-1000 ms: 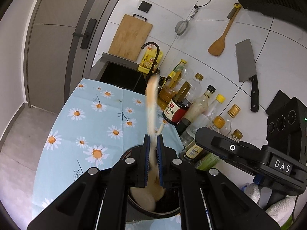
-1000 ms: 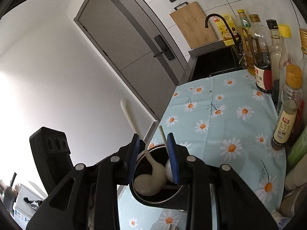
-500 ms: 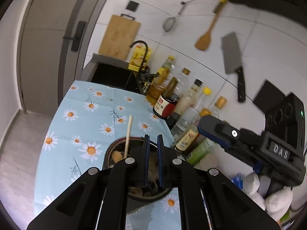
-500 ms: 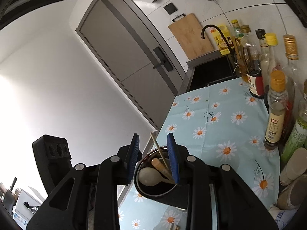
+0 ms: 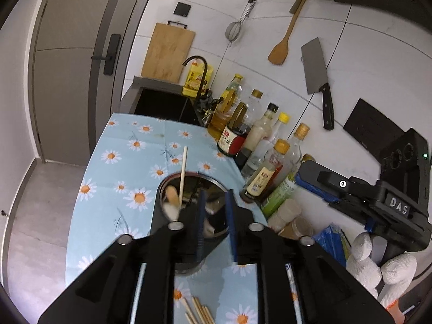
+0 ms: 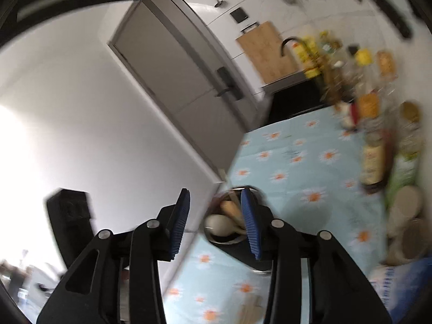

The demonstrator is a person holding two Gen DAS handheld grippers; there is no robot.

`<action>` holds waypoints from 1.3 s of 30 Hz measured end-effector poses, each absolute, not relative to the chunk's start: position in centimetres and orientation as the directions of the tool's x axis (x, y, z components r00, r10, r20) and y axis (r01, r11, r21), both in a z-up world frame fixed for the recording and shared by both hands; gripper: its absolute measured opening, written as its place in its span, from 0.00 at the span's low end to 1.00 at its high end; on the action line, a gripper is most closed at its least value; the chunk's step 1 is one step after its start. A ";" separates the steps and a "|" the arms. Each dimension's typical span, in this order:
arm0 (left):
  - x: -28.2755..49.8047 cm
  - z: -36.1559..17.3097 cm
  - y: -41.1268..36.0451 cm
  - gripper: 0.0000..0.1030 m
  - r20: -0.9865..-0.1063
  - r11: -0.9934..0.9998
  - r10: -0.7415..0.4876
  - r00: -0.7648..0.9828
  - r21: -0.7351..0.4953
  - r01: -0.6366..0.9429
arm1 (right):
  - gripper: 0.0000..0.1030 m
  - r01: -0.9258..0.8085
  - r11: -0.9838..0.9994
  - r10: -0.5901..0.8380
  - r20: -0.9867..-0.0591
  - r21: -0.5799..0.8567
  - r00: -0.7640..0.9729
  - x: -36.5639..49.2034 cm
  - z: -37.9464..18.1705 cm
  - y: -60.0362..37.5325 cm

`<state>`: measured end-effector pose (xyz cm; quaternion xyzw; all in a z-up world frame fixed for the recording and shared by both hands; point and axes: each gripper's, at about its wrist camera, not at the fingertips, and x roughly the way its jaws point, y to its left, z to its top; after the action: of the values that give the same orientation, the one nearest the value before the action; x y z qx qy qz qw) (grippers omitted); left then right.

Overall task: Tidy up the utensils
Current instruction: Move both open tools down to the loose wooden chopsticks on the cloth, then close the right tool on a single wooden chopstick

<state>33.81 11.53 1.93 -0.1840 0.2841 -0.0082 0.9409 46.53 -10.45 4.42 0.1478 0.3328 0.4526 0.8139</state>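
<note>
A metal utensil holder (image 5: 213,180) stands on the daisy-print cloth (image 5: 121,162). In it are a long chopstick (image 5: 183,170) and pale spoons (image 5: 172,197). My left gripper (image 5: 216,202) hovers just above and behind the holder. Its jaws are opening and nothing is between the pads. In the blurred right wrist view the holder (image 6: 237,253) shows a white spoon (image 6: 218,225) and a wooden one (image 6: 229,208). My right gripper (image 6: 215,202) is drawn back from it, its jaws opening and empty. The right gripper (image 5: 307,182) also shows in the left wrist view.
Several sauce and oil bottles (image 5: 259,145) line the wall to the right of the holder. A sink (image 5: 162,105) lies beyond the cloth. Loose chopsticks (image 5: 198,310) lie at the near edge. A cleaver (image 5: 316,73) and a wooden spatula (image 5: 279,51) hang on the tiles.
A second ago each gripper held a spoon over the holder. The spoons now rest in it. Both grippers have pulled back and up, and their jaws stand wider.
</note>
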 end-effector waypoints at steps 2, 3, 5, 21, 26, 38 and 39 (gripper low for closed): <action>33.2 1.8 11.2 0.16 -0.550 0.936 -0.123 0.826 -0.341 -0.088 | 0.39 -0.627 0.574 0.817 -0.423 0.527 0.392 45.9 4.3 -11.2; 32.7 1.7 11.0 0.16 -0.561 0.940 -0.114 0.820 -0.328 -0.093 | 0.39 -0.618 0.579 0.814 -0.429 0.532 0.393 45.6 4.0 -11.7; 32.1 1.6 10.7 0.16 -0.575 0.939 -0.118 0.810 -0.329 -0.096 | 0.39 -0.600 0.605 0.792 -0.467 0.522 0.392 45.2 3.2 -12.1; 26.9 -4.9 9.8 0.22 -0.722 0.909 -0.197 0.663 -0.388 -0.152 | 0.39 -0.484 0.723 0.596 -0.800 0.494 0.074 43.0 -8.4 -11.8; 25.1 -7.6 10.8 0.22 -0.751 0.884 -0.216 0.624 -0.422 -0.202 | 0.39 -0.416 0.756 0.536 -0.843 0.505 -0.047 42.5 -10.8 -11.0; 19.5 -11.8 12.6 0.22 -0.774 0.862 -0.255 0.580 -0.454 -0.226 | 0.25 -0.440 0.793 0.369 -0.907 0.421 -0.204 40.0 -14.1 -6.0; 19.1 -12.2 13.0 0.22 -0.772 0.854 -0.263 0.578 -0.465 -0.234 | 0.25 -0.445 0.795 0.355 -0.911 0.413 -0.210 39.8 -14.3 -5.6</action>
<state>19.13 13.04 -12.16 -0.2702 0.4592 -0.0086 0.8462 39.80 -5.60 -14.32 -0.0316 0.7094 0.3188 0.6278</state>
